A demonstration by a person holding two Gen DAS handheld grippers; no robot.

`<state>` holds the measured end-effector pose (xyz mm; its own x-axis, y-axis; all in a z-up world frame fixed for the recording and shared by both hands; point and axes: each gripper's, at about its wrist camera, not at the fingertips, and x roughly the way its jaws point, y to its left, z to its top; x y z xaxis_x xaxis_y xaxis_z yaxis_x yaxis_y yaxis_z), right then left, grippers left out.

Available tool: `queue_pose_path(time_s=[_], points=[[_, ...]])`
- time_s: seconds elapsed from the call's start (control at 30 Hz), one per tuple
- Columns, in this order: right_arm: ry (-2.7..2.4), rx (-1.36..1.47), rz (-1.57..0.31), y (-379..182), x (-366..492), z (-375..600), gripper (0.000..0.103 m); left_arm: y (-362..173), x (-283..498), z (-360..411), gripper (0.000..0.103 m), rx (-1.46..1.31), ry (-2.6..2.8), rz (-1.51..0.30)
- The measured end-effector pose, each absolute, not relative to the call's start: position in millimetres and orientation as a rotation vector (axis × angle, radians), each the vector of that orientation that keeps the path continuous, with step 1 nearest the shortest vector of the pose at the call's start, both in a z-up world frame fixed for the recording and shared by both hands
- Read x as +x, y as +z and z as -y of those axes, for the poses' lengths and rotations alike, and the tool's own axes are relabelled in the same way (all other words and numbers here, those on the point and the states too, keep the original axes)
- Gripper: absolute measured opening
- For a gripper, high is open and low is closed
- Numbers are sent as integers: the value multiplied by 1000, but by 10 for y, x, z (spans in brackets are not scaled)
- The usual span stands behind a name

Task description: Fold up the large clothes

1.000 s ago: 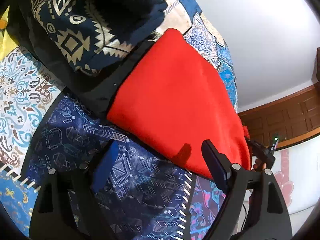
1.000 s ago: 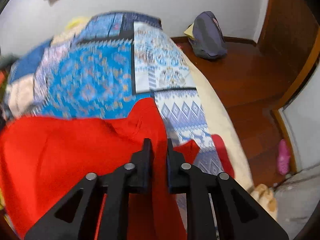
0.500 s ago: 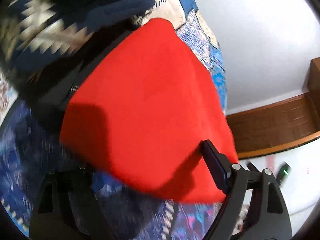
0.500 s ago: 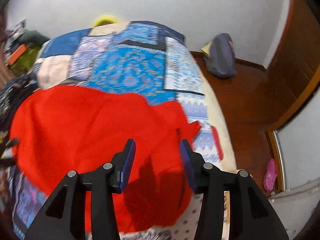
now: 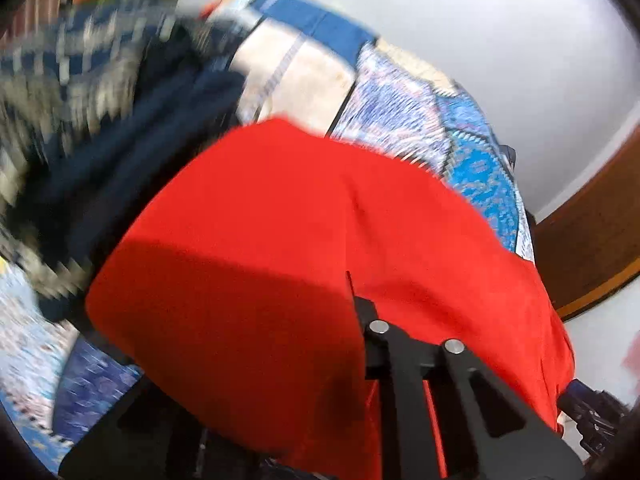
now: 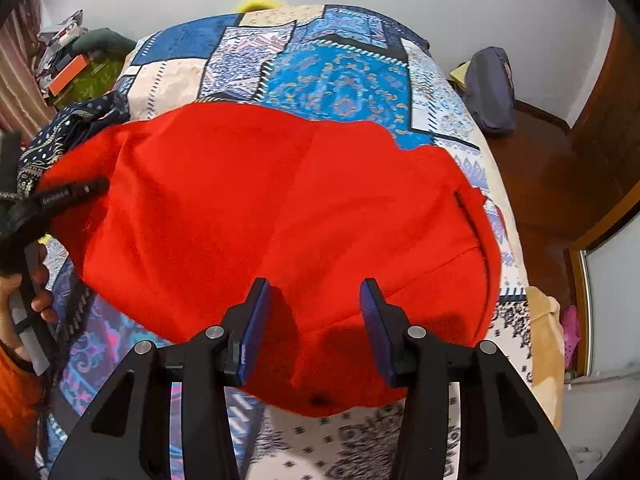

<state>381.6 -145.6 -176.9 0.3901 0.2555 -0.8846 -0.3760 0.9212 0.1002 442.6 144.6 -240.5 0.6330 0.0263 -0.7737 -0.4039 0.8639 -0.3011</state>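
Patchwork bedspread (image 6: 340,76) carries the red garment (image 6: 260,208), spread crosswise ahead of both grippers. Left gripper (image 5: 356,304) — jaws closing, red cloth between them — has its near left edge; right gripper (image 6: 316,320) hovers half-open, empty, over the near right hem.

One red garment (image 6: 256,208) on one bed (image 6: 344,80); one navy cloth (image 6: 68,128) at ten o'clock; one grey bag (image 6: 490,88) at two; two tools (image 6: 312,320) (image 5: 352,280); one pink shoe (image 6: 570,324).
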Motion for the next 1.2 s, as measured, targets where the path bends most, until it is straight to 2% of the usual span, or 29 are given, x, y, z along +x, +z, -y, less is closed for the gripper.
queue_pose_path(time_s=[0.23, 0.47, 0.6, 0.63, 0.77, 0.97, 1.07, 1.2], points=[[467, -70, -1044, -1417, 3756, 986, 43, -1561, 3971, -1452, 13, -477, 145, -686], [627, -63, -1046, -1384, 3544, 154, 48, -968, 3524, -1377, 13, -279, 226, -527], [710, -74, -1103, -1662, 3370, -329, 53, -947, 3295, -1416, 13, -152, 327, -481], [721, -67, -1134, -1765, 3336, -419, 56, -987, 3259, -1463, 13, -139, 345, -489], [761, -39, -1238, -2088, 3281, -620, 56, -1234, 3274, -1679, 13, -174, 376, -572], [805, -17, -1235, -1941, 3311, -371, 56, -1285, 3320, -1603, 13, -179, 335, -593], [720, 64, -1163, -1757, 3339, 148, 56, -1134, 3396, -1277, 13, -137, 266, -560], [495, 39, -1035, -1566, 3287, 889, 56, -1006, 3525, -744, 13, -73, 180, -514]])
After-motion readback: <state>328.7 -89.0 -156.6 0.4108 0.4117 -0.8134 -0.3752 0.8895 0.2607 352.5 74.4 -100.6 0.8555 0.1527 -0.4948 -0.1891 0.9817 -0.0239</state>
